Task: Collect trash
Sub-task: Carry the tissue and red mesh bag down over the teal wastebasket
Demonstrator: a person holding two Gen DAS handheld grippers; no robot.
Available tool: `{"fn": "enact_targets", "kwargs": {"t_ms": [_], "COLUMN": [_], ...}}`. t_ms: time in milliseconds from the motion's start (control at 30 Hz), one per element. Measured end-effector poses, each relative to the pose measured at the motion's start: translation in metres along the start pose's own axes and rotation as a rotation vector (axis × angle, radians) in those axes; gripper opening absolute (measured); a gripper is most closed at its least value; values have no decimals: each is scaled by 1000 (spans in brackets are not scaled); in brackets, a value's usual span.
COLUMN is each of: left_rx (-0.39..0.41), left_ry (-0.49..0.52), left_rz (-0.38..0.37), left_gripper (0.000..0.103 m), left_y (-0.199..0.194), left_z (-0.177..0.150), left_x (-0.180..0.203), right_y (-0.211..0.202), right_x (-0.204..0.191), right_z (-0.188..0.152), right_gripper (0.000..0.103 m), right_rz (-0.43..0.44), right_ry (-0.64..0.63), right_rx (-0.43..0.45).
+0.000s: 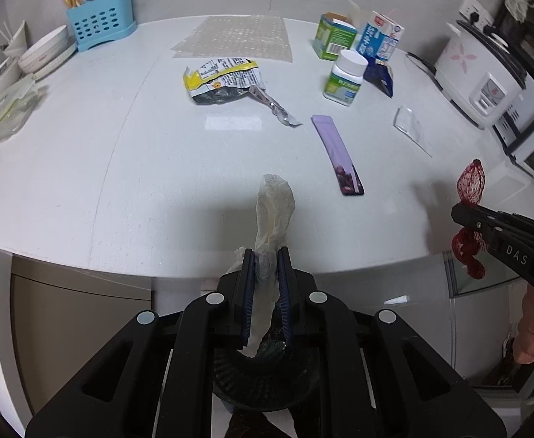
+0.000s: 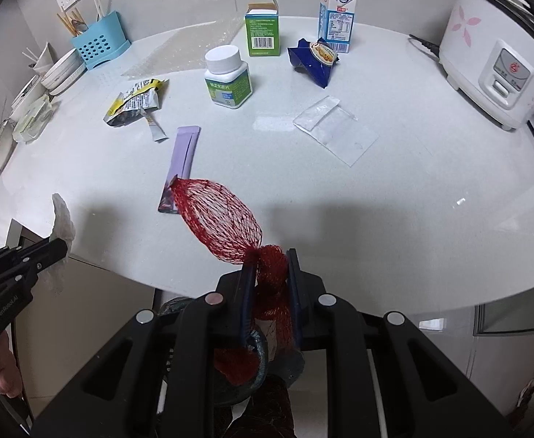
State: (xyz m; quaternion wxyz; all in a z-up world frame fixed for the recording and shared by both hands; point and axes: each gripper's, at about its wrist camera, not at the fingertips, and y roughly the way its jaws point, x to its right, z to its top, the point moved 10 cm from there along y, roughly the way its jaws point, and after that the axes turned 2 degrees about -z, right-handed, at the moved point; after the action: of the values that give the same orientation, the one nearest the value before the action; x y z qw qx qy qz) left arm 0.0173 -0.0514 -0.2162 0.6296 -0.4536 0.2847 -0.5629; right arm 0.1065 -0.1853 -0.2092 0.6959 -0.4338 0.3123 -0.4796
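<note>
Left gripper [image 1: 266, 255], right gripper [image 2: 271, 255]: fingers clamped, angled down.

- In my left gripper [image 1: 266, 255] I held a crumpled whitish plastic wrapper [image 1: 274, 211], pinched mid-length, its free end standing up over the counter edge.
- In my right gripper [image 2: 271, 257] I held a red mesh net bag [image 2: 217, 215], bunched at the pads, its loose end ballooning out over the counter.
- A torn yellow-and-black snack packet [image 1: 223, 80] lay crumpled on the counter.
- A purple sachet [image 1: 336, 155] lay flat nearby.
- A clear flat plastic bag [image 2: 334, 127] lay flat, apart from the rest.
- A crumpled dark blue wrapper [image 2: 314, 60] lay beside an upright blue milk carton [image 2: 338, 23].
- An open green box [image 2: 262, 31] and a white-capped bottle [image 2: 227, 76] stood upright.
</note>
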Motion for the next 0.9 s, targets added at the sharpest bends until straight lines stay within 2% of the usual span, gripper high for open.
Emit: {"fn": "enact_targets", "kwargs": {"t_ms": [200, 433, 900], "left_rx": [15, 8, -22], "left_ry": [49, 77, 116], "left_rz": [-24, -58, -105], "left_gripper": [12, 12, 12], "left_y": [-16, -29, -33], "left_z": [-18, -49, -99], "left_x": [-3, -15, -25], "right_y": [-17, -31, -38], "right_x": [-20, -52, -76], "right_z": [-21, -63, -116], "right_gripper": [16, 16, 16], "right_rz": [-19, -16, -31], "right_ry": [28, 47, 96], "right_rx": [23, 19, 1]}}
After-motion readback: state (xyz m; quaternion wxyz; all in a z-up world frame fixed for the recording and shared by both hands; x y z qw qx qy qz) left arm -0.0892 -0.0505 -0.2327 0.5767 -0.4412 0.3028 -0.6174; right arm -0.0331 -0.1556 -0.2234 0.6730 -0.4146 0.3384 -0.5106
